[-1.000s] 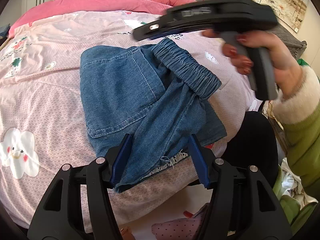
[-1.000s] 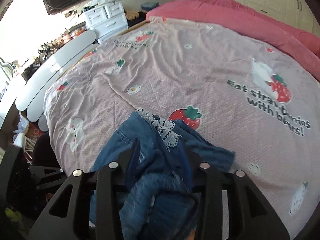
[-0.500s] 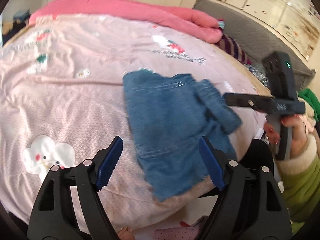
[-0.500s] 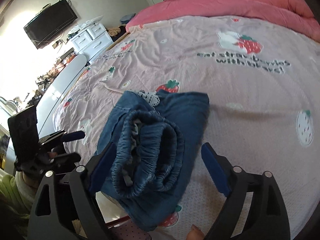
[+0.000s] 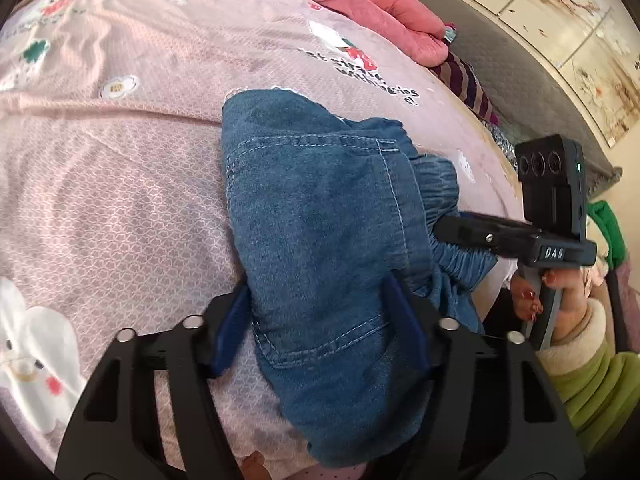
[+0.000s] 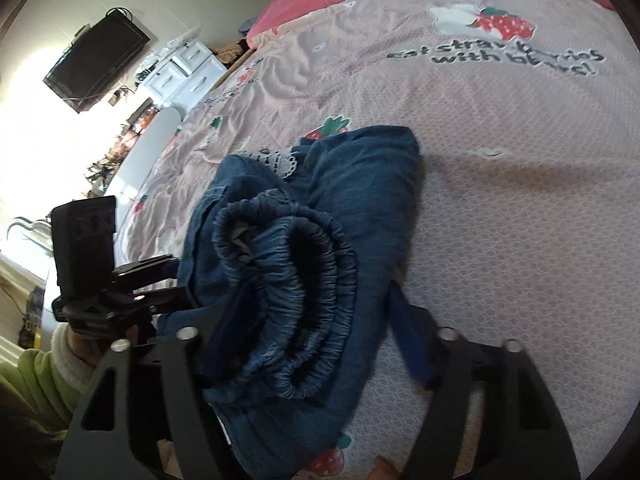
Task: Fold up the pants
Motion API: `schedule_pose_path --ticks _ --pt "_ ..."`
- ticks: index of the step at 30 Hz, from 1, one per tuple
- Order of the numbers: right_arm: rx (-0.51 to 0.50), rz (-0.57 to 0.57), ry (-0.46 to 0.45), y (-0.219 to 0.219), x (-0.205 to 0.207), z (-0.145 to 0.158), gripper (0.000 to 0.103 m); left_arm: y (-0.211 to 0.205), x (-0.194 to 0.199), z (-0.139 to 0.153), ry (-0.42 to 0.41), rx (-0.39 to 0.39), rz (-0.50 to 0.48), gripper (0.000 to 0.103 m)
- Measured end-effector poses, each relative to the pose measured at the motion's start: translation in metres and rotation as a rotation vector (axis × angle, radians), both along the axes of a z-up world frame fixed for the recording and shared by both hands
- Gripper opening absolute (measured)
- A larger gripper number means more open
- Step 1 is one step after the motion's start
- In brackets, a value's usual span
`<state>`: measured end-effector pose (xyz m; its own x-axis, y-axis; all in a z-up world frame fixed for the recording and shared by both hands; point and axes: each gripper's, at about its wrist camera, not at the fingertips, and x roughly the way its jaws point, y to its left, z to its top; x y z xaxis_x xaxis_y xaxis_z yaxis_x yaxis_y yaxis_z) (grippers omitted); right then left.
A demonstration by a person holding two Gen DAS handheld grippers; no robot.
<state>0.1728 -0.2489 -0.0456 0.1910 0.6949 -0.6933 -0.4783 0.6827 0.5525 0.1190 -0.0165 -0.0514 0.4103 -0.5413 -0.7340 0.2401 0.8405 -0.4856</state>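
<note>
Denim pants (image 5: 320,216) (folded on the bed (image 5: 120,184)) sit between both closing tools (image 5: 320,320) (image 6: 316,320); each should bite every layer evenly.

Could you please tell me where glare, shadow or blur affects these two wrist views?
Right wrist view: window glare washes out the left edge beside the TV, and the pants cast a soft shadow on the bedspread. Left wrist view: even light, slight blur, fisheye bending the wall pictures.
</note>
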Motion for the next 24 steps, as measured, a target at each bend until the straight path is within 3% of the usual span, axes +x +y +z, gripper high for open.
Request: schedule_pose_path --ticks 3,5,10,16,20,24 --pt "-0.008 0.004 -0.036 0.000 -0.004 0.009 0.039 -0.003 0.000 0.004 -0.013 -0.001 0.004 0.026" --pt "-0.019 0.007 -0.068 0.001 -0.007 0.017 0.033 -0.003 0.001 0.012 -0.025 -0.011 0.008 0.021" --pt "-0.034 0.026 -0.202 0.012 -0.004 0.058 0.023 -0.006 0.011 0.047 -0.121 0.025 0.007 0.020" --pt "-0.035 0.000 -0.292 0.026 0.034 0.089 0.023 -0.002 0.046 0.077 -0.216 0.083 0.042 0.020" --pt "-0.050 -0.019 -0.278 0.035 0.068 0.082 0.023 0.005 0.076 0.069 -0.187 0.087 0.065 0.020" --pt "-0.098 -0.023 -0.202 0.045 0.094 0.047 0.023 0.009 0.100 0.035 -0.104 0.116 0.084 0.020"
